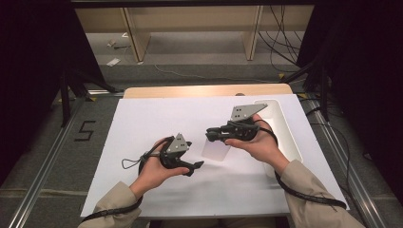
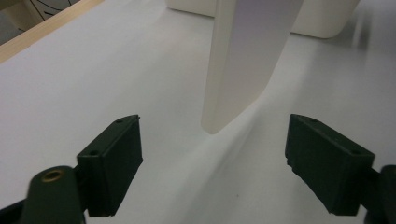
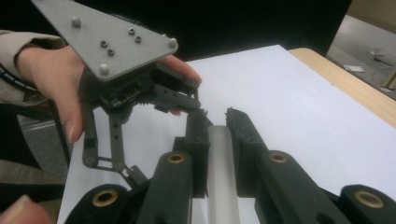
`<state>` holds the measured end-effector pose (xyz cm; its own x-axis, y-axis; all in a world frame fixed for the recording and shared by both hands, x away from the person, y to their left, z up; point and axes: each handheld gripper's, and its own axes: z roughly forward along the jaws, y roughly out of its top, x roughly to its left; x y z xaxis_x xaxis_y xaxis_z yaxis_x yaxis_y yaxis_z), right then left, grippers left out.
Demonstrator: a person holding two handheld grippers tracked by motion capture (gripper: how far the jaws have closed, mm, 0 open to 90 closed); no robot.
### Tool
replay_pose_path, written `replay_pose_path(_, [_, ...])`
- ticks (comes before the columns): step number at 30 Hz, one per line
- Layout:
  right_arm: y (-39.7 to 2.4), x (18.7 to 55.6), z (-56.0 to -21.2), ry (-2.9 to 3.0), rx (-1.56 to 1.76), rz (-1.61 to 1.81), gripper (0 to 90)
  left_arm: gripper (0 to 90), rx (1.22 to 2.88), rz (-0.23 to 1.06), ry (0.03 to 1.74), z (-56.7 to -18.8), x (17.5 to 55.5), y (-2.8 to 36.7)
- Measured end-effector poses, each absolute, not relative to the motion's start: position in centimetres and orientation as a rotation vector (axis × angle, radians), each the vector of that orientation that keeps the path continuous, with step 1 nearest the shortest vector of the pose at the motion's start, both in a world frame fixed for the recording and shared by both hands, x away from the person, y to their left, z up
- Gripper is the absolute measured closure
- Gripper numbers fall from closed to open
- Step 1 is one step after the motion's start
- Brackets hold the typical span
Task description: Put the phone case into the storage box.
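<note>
Your right hand-held gripper (image 3: pixel 215 116) pinches the white strip (image 2: pixel 243 60), hanging straight ahead between your left hand-held gripper's (image 2: pixel 212 154) spread jaws.

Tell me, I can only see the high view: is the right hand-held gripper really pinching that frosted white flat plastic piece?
Observer: Yes. In the right gripper view, the right hand-held gripper has both black jaws pressed on the rounded edge of the frosted white flat plastic piece.
Operator: Is the left one grabbing it too?
Observer: No. In the left gripper view, the left hand-held gripper stands wide open, with the piece ahead of its jaws, untouched.
Operator: What's its bottom like?
Observer: It narrows to a rounded tip pointing down toward the white table sheet.
</note>
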<state>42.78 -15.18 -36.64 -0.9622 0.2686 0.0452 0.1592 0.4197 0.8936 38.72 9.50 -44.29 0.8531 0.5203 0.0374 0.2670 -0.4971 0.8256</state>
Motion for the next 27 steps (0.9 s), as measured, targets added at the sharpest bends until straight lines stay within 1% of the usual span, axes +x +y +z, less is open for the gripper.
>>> replay_pose_path(15, [-14.65, 42.49, -36.68, 2.605, 0.344, 1.568, 80.1, 25.4, 2.111, 0.342, 0.515, -44.38, 38.58, 9.10])
replay_pose_path(24, [-14.41, 42.40, -36.79, 2.620, 0.347, 1.563, 80.1, 32.0, 2.112, 0.316, 0.479, -44.45, 38.65, 8.74])
replay_pose_path(27, [-14.35, 42.37, -36.83, 2.624, 0.345, 1.564, 80.1, 32.5, 2.108, 0.303, 0.472, -44.57, 38.68, 8.51])
